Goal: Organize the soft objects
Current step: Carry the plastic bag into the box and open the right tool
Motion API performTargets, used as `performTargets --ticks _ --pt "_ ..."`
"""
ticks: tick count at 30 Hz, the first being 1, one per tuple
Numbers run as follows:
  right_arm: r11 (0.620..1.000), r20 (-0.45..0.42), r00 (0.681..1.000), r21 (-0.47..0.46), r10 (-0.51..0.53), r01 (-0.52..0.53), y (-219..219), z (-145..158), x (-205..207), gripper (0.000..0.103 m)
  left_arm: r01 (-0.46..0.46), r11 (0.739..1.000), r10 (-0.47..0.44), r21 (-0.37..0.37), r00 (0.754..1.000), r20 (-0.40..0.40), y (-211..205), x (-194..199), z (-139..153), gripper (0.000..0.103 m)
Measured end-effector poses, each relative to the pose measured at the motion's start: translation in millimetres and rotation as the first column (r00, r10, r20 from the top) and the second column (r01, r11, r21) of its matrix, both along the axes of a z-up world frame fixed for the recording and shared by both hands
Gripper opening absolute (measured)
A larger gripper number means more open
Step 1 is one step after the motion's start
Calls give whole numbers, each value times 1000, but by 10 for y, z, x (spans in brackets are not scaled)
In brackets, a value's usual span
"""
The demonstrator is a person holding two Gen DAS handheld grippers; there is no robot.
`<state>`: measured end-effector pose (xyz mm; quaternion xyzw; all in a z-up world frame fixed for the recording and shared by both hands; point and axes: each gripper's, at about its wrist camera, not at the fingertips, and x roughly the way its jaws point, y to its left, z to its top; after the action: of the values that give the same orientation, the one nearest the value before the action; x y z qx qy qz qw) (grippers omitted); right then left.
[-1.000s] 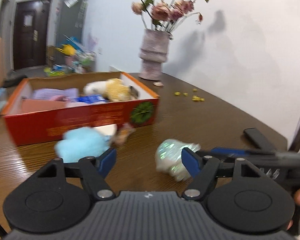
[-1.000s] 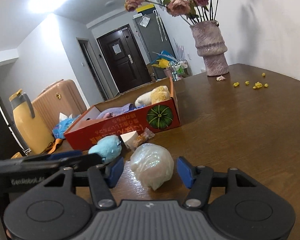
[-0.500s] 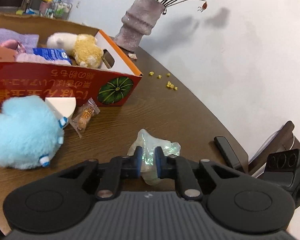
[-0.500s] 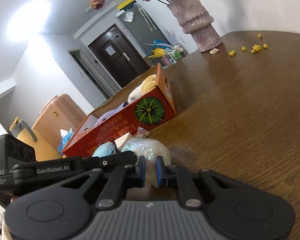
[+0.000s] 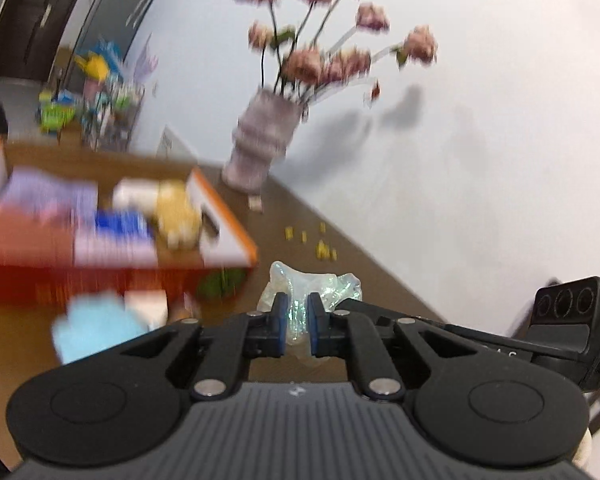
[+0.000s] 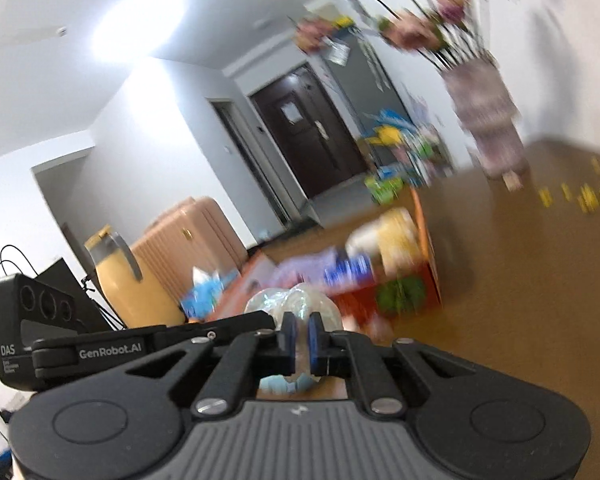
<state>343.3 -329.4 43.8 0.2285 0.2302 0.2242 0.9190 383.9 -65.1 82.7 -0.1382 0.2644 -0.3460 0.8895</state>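
- Plush [image 5: 96, 330], blue and blurred, lies on the table [image 5: 360, 256] at your far left, in front of the red box [image 5: 112, 276].
- Your left gripper [image 5: 297, 322] is clamped on the shiny bag [image 5: 312, 284], just right of the box.
- Your right gripper [image 6: 302, 338] pinches the same bag from the other side; it shows at the right edge.
- Vase [image 5: 262, 142] stands behind, by the wall.

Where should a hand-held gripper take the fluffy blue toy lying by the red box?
Pinch the fluffy blue toy across its rounded body, coming from the near, open table side. The red box wall stands just behind it and a pale wedge sits at its right, so those sides look crowded. The soft pile should squash under the pads. The view is blurred, so finer detail is unclear.
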Motion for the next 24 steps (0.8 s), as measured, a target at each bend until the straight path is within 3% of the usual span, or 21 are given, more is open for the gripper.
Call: performTargets --ticks 3,7,13,16,19,24 --pt "1000 28 999 -19 19 -19 -4 272 387 6 -29 1000 29 6 999 28 -40 299 260 11" --pt "998 -47 998 -31 45 -47 -32 396 1101 6 -72 997 73 34 997 -10 -129 844 341 10" --pt "985 -240 971 -160 17 -57 93 23 1960 6 -118 990 131 79 974 -185 -325 1557 -222 10" --pt "970 -284 959 -240 -24 -47 174 -197 2097 14 -128 988 145 87 964 -225 -360 1673 -497 13" --pt "960 -284 958 -278 -47 -36 199 -283 2115 17 -104 987 130 120 962 -240 -398 1699 -633 31" --pt "947 -217 974 -321 -70 -4 176 -127 1994 23 -114 984 134 136 980 -149 -247 1501 -447 40"
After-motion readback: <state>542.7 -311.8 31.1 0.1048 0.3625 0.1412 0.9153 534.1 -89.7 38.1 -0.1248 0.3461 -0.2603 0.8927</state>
